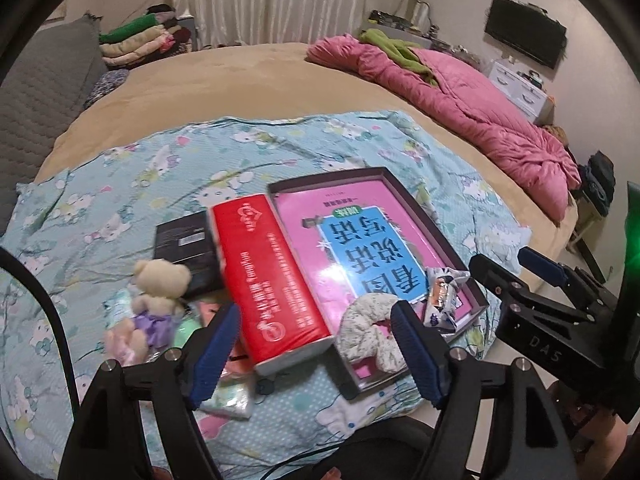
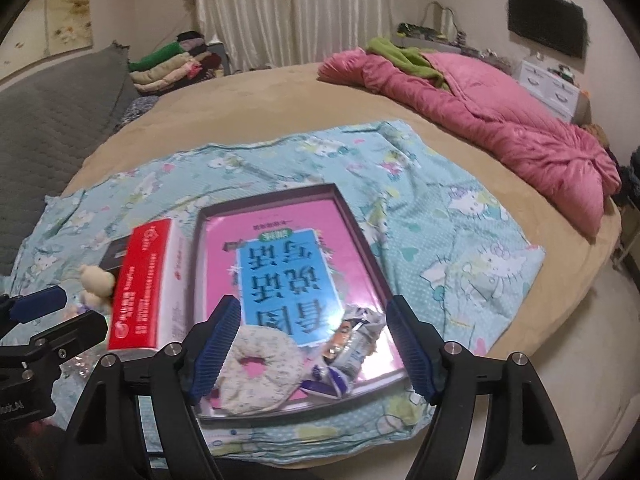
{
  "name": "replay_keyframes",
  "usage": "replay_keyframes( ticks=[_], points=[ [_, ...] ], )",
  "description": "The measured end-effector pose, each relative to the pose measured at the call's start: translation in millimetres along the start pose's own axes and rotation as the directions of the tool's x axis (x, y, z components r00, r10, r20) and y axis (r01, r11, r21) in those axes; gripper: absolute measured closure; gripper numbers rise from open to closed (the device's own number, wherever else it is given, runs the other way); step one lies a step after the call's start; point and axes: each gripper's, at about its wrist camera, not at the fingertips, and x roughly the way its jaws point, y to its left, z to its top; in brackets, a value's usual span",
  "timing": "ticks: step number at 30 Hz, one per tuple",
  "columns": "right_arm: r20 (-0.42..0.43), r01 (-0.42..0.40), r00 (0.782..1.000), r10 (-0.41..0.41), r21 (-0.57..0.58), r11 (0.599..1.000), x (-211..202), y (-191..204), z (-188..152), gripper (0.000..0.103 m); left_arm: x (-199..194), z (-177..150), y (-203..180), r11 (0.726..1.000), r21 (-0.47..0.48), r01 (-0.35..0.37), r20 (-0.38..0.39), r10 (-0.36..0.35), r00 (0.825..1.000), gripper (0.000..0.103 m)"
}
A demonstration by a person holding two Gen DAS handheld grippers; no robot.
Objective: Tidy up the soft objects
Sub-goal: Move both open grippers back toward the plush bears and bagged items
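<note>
Two grippers: I have the left gripper (image 1: 316, 354) and the right gripper (image 2: 312, 350) both spread wide, nothing between the pads, hanging above the bed.
Tray: a shallow dark tray (image 2: 362, 240) lies on the cartoon sheet (image 2: 440, 220), a pink book flat inside it.
Soft things in: a scrunchie (image 2: 260, 372) and crumpled wrappers (image 2: 348, 344) sit at the tray's near end.
Soft things out: a teddy bear (image 1: 158, 300) lies left of the tray, beside a dark box.
Obstacle: a red tissue box (image 1: 272, 280) leans on the tray's left wall.
Risk: reaching for the bear, I judge my left finger could knock the tissue box over.
Risk two: my grippers hang near each other and could collide.
</note>
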Motion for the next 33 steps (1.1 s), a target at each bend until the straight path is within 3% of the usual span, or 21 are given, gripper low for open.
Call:
replay_keyframes(
  ticks=[16,26,33],
  points=[
    [0.051,-0.074,0.996,0.080,-0.102,0.992,-35.0,59.7,10.8,0.026,-48.4,-9.8,66.0,0.992,-0.112,-0.055,0.039,0.059,0.997,0.026],
    [0.062,-0.136,0.987,0.150,-0.188,0.973,-49.3,105.1,11.1,0.026,-84.1,-10.8,145.9,0.960,-0.245,-0.134,0.070,0.155,0.985,0.026],
    [0.039,-0.194,0.977,0.210,-0.252,0.948,-51.2,141.4,4.4,0.026,-90.0,-25.4,182.8,0.938,-0.302,-0.168,0.046,0.191,0.981,0.026]
  ],
)
